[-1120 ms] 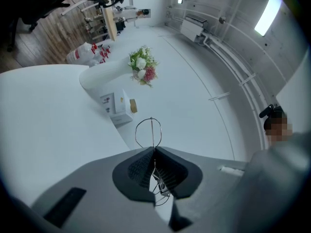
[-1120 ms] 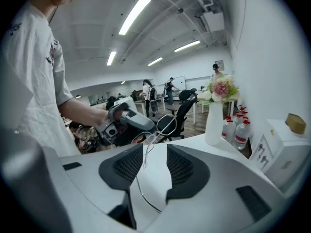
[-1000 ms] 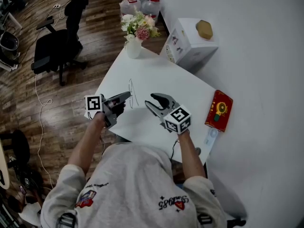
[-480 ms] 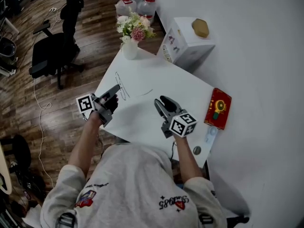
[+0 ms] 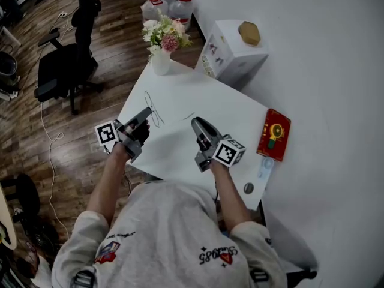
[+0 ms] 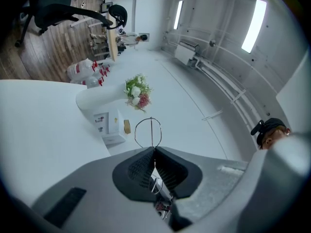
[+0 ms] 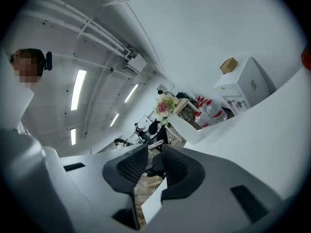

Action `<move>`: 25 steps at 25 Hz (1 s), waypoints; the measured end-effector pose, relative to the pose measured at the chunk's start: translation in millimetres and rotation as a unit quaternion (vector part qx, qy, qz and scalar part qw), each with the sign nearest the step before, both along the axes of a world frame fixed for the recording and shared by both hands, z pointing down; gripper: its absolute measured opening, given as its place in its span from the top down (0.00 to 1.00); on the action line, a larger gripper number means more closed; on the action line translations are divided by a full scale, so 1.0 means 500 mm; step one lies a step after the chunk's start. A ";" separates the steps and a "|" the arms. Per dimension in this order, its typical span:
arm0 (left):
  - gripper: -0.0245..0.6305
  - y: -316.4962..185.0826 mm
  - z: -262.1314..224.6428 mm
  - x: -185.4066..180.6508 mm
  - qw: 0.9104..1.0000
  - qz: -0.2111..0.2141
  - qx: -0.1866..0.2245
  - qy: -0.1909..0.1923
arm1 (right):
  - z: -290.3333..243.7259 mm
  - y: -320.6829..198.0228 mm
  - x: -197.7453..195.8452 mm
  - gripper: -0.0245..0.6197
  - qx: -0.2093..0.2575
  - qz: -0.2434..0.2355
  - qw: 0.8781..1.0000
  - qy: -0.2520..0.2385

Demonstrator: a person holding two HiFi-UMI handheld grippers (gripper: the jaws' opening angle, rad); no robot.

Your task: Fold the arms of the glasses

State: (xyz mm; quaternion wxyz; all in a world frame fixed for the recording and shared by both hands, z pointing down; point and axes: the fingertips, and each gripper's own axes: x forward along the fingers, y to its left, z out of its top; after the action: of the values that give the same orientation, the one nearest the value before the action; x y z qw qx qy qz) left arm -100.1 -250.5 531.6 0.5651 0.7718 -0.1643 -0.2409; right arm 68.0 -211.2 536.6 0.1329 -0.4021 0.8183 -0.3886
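The glasses [image 5: 153, 107], thin round wire rims, sit over the 10 o'clock part of the smooth white table [image 5: 174, 152]. They are pinched in the left gripper [image 5: 146, 112], whose ribbed black pads are pressed together on the wire. It tilts slightly upward. A hair-thin sliver at their 3 o'clock may be one arm, but it is too fine to tell. The right gripper [image 5: 195, 123], at their 4 o'clock, lies level, with its jaws narrow and closing on nothing. A vase of flowers [image 5: 161, 59] stands at 12 o'clock and a red box [image 5: 275, 135] at 3 o'clock.
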 end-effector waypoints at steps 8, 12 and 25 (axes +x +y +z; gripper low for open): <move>0.95 0.013 0.003 0.015 1.000 0.011 -0.003 0.001 | 0.007 -0.004 -0.001 0.98 -0.005 -0.002 1.000 0.006; 0.95 0.015 0.004 0.020 1.000 0.012 -0.002 0.003 | -0.001 -0.008 -0.003 0.98 -0.005 0.002 1.000 -0.004; 0.95 0.039 0.021 0.066 0.999 0.050 -0.004 -0.020 | -0.014 -0.019 -0.028 0.98 -0.001 -0.016 1.000 -0.012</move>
State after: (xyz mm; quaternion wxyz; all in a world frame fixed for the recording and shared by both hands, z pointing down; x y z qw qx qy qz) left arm -66.9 -231.1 542.1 0.5758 0.7817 -0.1377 -0.1961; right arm 54.1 -220.4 529.7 0.1363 -0.3845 0.8225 -0.3964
